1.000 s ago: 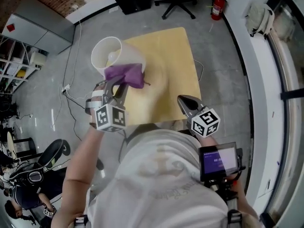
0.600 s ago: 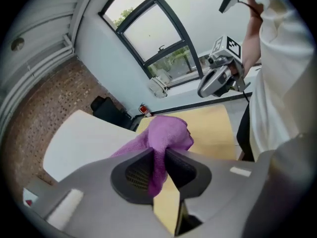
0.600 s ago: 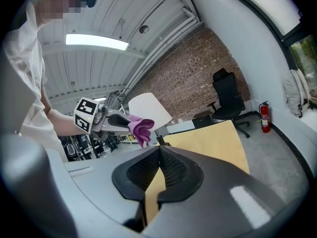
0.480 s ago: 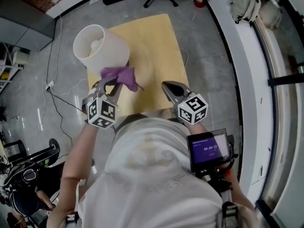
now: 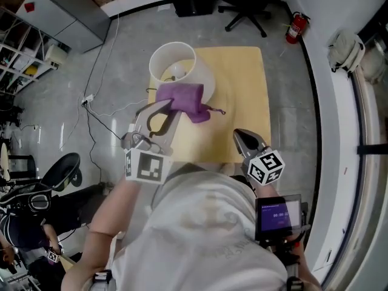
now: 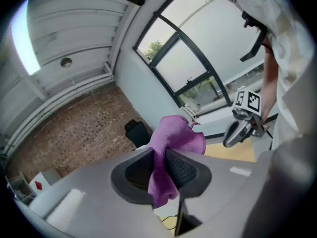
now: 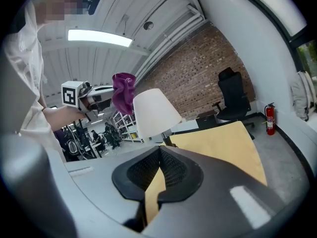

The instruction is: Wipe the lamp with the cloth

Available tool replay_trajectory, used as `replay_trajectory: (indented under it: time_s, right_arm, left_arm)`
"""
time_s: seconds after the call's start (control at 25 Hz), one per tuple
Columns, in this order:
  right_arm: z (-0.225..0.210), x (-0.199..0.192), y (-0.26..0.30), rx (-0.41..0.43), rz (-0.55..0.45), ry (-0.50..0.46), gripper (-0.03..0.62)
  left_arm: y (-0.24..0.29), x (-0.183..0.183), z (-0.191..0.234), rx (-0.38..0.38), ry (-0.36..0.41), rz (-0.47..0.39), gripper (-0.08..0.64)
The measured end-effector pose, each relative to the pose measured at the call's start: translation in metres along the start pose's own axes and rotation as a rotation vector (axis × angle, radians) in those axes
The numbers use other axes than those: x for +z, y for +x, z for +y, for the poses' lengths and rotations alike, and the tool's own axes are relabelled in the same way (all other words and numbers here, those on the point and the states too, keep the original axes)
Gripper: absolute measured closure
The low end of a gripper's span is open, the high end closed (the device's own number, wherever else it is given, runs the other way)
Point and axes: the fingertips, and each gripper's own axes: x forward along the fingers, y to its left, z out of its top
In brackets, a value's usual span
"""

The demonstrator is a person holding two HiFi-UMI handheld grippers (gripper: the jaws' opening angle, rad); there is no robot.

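Observation:
A lamp with a white shade point(image 5: 180, 65) point(image 7: 154, 113) stands at the far left of the yellow table point(image 5: 242, 90) point(image 7: 218, 143). My left gripper point(image 5: 167, 109) point(image 6: 161, 167) is shut on a purple cloth point(image 5: 182, 99) point(image 6: 176, 135), which is bunched between its pads. In the right gripper view the cloth point(image 7: 123, 93) hangs beside the top of the shade, on its left. My right gripper point(image 5: 244, 139) point(image 7: 159, 155) hovers over the table's near edge, tips together with nothing in them; it also shows in the left gripper view point(image 6: 237, 129).
A black office chair point(image 5: 245, 5) point(image 7: 233, 95) and a red fire extinguisher point(image 5: 297, 26) point(image 7: 270, 118) stand beyond the table. A cable point(image 5: 91, 111) runs over the floor at left, near shelves point(image 5: 27, 47). People sit at the lower left point(image 5: 24, 235).
My left gripper has lifted the cloth from the lower side of the shade up to its top rim and rolled. The right gripper has hardly moved.

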Motion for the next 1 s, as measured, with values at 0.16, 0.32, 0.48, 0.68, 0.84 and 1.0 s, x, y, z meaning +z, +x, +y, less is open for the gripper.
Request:
replay_trajectory:
  time_s: [0.16, 0.32, 0.48, 0.68, 0.84, 1.0]
  right_arm:
    - [0.011, 0.003, 0.013, 0.001, -0.003, -0.002, 0.581]
    - [0.026, 0.006, 0.018, -0.014, 0.005, -0.002, 0.581]
    - [0.025, 0.004, 0.015, -0.048, 0.012, -0.004, 0.581]
    - [0.029, 0.007, 0.018, -0.068, 0.016, -0.003, 0.581]
    - [0.035, 0.010, 0.024, -0.073, 0.013, -0.003, 0.581]
    - [0.042, 0.012, 0.032, -0.076, 0.014, -0.007, 0.581]
  left_arm:
    - [0.005, -0.032, 0.037, 0.091, -0.160, 0.017, 0.488]
    - [0.011, -0.072, 0.032, 0.047, -0.333, 0.068, 0.488]
    - [0.018, -0.105, -0.007, -0.046, -0.374, 0.140, 0.488]
    - [0.027, -0.146, -0.048, -0.208, -0.451, 0.254, 0.488]
    - [0.010, -0.132, -0.029, -0.191, -0.546, 0.158, 0.488]
    - [-0.029, -0.095, 0.033, -0.053, -0.677, -0.030, 0.488]
